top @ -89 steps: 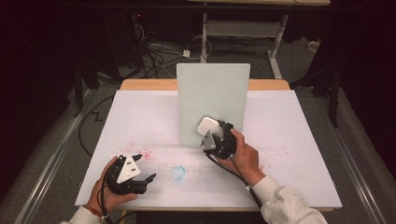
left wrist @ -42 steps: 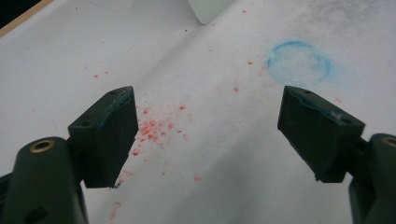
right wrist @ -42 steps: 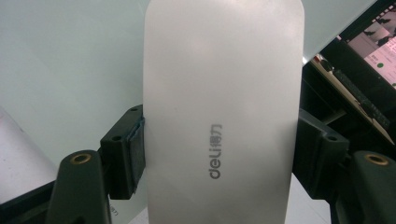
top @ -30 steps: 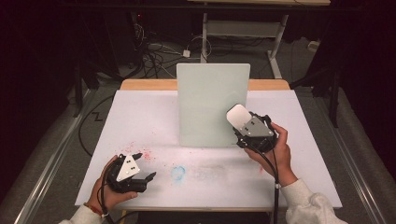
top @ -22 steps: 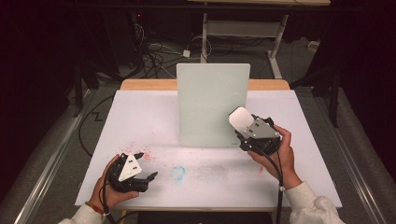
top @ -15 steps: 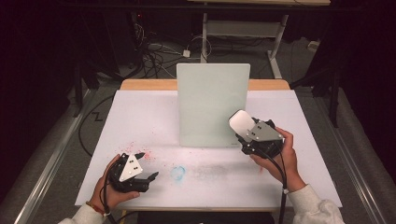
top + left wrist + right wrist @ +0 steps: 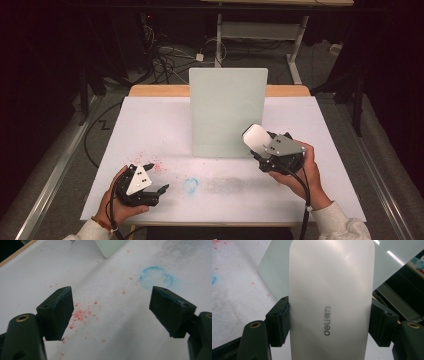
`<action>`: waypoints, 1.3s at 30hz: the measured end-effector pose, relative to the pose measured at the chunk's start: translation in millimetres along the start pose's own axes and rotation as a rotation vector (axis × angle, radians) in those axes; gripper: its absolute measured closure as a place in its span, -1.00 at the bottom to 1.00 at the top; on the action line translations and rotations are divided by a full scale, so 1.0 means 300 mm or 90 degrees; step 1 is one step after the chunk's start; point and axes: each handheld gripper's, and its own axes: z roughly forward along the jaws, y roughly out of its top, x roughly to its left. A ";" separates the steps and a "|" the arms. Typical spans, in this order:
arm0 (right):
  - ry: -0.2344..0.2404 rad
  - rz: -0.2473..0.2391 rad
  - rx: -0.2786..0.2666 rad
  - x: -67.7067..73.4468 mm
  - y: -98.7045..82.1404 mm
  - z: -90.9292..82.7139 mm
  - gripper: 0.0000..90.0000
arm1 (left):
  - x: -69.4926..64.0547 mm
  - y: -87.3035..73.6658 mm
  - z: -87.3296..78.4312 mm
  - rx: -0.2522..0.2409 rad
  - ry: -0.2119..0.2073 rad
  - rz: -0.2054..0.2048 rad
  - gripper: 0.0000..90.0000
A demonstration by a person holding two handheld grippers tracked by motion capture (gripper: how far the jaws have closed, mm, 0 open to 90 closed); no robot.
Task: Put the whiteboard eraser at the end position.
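White eraser (image 7: 331, 302) sits clamped between the right tool's (image 7: 261, 150) jaws, beside the upright board (image 7: 227, 111).

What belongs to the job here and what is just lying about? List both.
In the job:
- white eraser, clamped in the right gripper
- upright board
- grey smear on the table sheet

Lying about:
- left gripper, jaws open, holding nothing
- blue ring
- red specks
- floor cables
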 end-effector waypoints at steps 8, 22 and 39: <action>0.028 -0.014 0.009 0.018 0.001 -0.002 -0.32 | -0.002 -0.001 -0.002 0.002 0.002 -0.001 -0.58; 0.107 -0.042 0.054 0.059 0.001 0.022 -0.32 | -0.001 -0.001 -0.002 -0.001 0.002 -0.001 -0.59; 0.228 -0.119 0.130 0.145 0.016 0.089 -0.32 | -0.004 -0.002 0.002 0.004 -0.002 0.002 -0.59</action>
